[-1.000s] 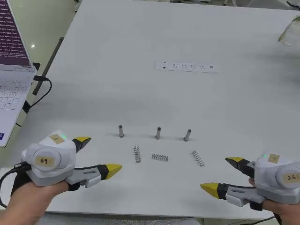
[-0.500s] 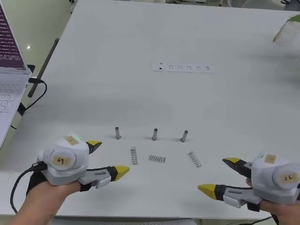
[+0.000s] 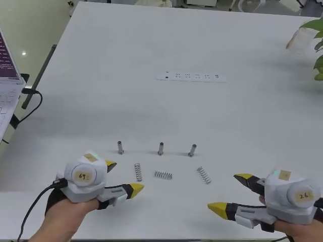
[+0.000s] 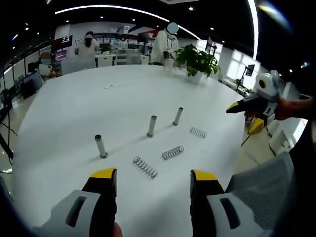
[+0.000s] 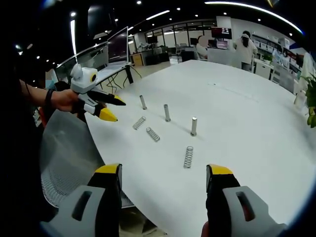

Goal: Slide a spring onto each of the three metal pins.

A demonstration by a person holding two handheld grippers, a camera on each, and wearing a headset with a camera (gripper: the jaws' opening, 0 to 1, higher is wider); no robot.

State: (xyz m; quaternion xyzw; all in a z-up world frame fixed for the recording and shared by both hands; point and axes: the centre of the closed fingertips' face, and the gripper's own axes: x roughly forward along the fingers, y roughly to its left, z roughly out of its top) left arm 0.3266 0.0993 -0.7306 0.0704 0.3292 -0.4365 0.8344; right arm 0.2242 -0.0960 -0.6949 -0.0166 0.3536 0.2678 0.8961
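- Pins are standing upright in a row across the white desk (image 3: 151,111): left pin (image 3: 120,147), middle pin (image 3: 160,148) and right pin (image 3: 192,150), each well apart from the next and all three showing bare.
- Springs are lying flat on the desk just on the person's side of that row, roughly one in front of each pin: left spring (image 3: 138,172), middle spring (image 3: 163,175) and right spring (image 3: 203,175). None is touching a pin.
- Left tongs (image 3: 123,175) are hovering over the near part of the desk, jaws standing apart and gripping nothing, yellow tips pointing toward the left spring, which is lying just beyond them.
- Right tongs (image 3: 228,191) are hovering near the desk's front edge, jaws likewise spread and gripping nothing, tips aiming toward the right spring, near it but apart.
- Both tongs are being held by the person's hands, well apart from each other, with the springs lying between them.
- Farther up the desk, a white power strip (image 3: 192,76) is lying well beyond the pins.
- At the far right corner, a plant (image 3: 318,45) is standing on the desk.
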